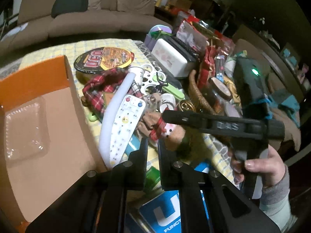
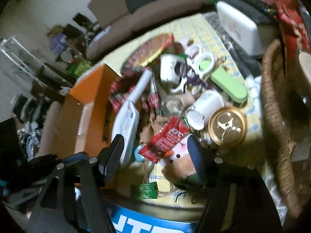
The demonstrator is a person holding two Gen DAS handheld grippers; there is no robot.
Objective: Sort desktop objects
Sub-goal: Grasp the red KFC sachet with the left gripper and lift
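Note:
My left gripper [image 1: 152, 147] is shut with nothing between its fingers. It hangs over the checked tablecloth, just right of a white remote [image 1: 126, 124] and an orange cardboard box [image 1: 38, 89]. A hand [image 1: 262, 165] holds my right gripper [image 1: 167, 116], which reaches in from the right above a brown plush toy [image 1: 171, 134]. In the right wrist view my right gripper [image 2: 155, 155] stands open. The red snack packet [image 2: 167, 139] and the plush toy's face [image 2: 178, 161] lie between its fingers, ungripped. The remote [image 2: 126, 122] lies by its left finger.
A clear plastic tray [image 1: 25, 130] lies in the orange box. A gold can [image 2: 227, 126], white mug [image 2: 206, 104], green case [image 2: 229, 83] and wicker basket [image 2: 276, 116] crowd the right. A noodle bowl [image 1: 103, 60] sits behind, a blue box [image 1: 165, 213] in front.

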